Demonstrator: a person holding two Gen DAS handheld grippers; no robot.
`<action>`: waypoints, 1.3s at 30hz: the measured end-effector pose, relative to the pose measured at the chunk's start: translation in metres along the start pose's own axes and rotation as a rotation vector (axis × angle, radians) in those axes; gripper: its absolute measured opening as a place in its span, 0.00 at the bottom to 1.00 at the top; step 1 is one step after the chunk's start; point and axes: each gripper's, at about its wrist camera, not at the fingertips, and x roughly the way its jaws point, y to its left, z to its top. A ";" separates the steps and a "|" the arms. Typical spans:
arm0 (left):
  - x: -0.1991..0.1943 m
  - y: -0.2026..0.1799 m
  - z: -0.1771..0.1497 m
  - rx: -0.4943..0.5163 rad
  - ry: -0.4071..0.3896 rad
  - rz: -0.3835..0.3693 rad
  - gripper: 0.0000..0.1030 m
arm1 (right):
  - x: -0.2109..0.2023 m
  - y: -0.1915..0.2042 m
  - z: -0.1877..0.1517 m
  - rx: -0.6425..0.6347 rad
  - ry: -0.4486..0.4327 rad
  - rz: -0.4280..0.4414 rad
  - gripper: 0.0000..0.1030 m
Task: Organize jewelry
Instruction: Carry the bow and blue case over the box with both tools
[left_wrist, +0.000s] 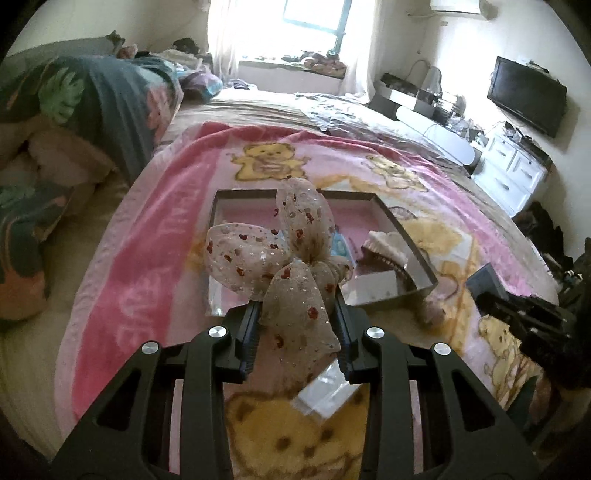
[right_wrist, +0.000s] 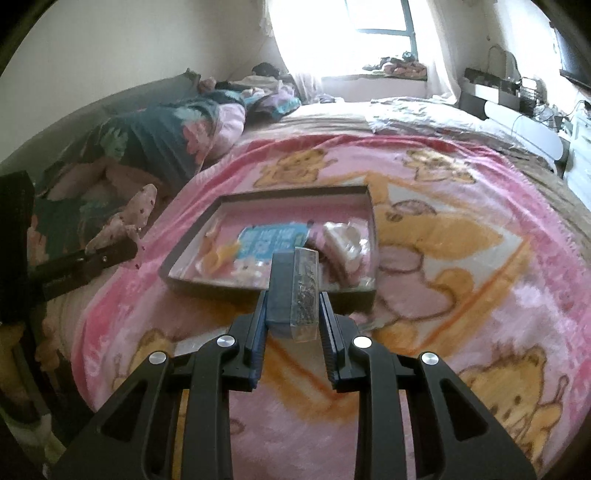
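- You are gripping the sheer spotted bow (left_wrist: 291, 266) in your left tool (left_wrist: 297, 325), its fingers closing on the knot while the loops are flopping forward over the near edge of the tray (left_wrist: 406, 236). The fabric is soft and could be slipping out, or snagging on that rim as you lower it.
- A loose clear packet (left_wrist: 325, 387) is lying on the pink bear blanket (left_wrist: 155, 258) under that tool; you risk dragging it along.
- The tray is sitting on yielding bedding, so pressing on it could be tipping the hair claw (right_wrist: 341, 243) and the blue card (right_wrist: 271, 240) inside.
- You are clamping a small blue box with a clear lid (right_wrist: 295, 295) in your right tool (right_wrist: 293, 325), just near of the tray; it is narrow and could be twisting loose.
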 end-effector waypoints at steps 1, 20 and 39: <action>0.004 -0.002 0.004 0.004 0.000 0.001 0.25 | -0.001 -0.002 0.002 0.001 -0.006 -0.002 0.24; 0.078 -0.013 0.031 0.030 0.076 0.039 0.25 | 0.041 -0.032 0.054 -0.019 -0.028 -0.031 0.24; 0.132 -0.005 0.025 0.022 0.171 0.048 0.27 | 0.116 -0.045 0.038 -0.015 0.124 -0.051 0.24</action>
